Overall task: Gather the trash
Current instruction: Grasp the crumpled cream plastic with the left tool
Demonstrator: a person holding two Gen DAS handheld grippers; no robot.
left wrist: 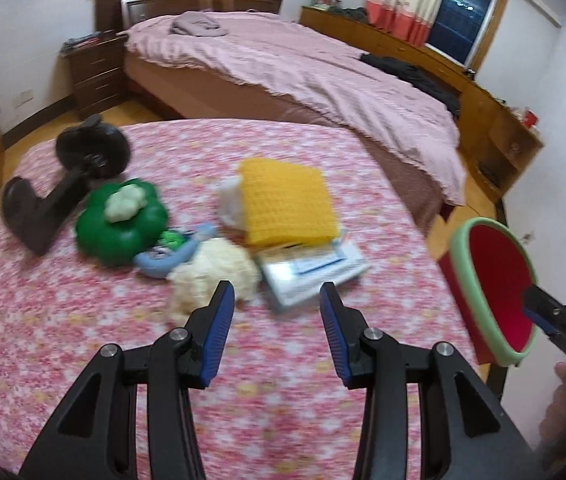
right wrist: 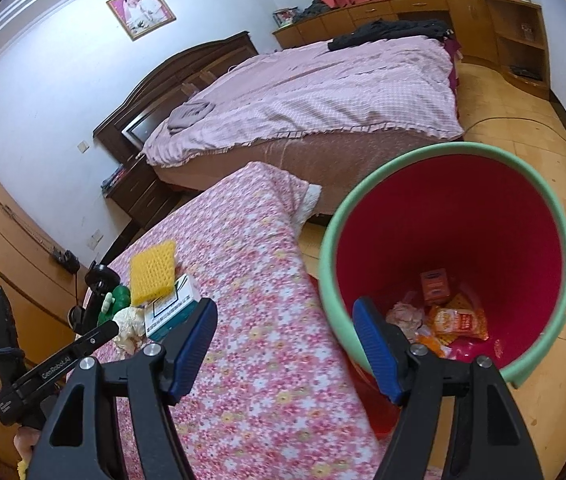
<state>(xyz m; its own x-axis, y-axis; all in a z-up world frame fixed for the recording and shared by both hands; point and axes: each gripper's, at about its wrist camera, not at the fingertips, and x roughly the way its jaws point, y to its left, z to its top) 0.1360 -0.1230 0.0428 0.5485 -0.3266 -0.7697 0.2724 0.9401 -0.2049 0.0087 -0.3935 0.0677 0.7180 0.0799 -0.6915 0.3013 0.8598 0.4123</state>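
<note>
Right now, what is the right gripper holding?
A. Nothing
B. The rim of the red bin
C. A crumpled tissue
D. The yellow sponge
B: the right gripper straddles the green rim of the red bin, one finger inside and one outside; the left wrist view shows the bin hanging tilted from it beside the table.

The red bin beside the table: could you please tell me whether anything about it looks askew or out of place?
Yes: the red bin is tilted, its green rim toward the table, and the right gripper grips that rim. Its trash, orange packets included, sits inside; nothing has spilled.
</note>
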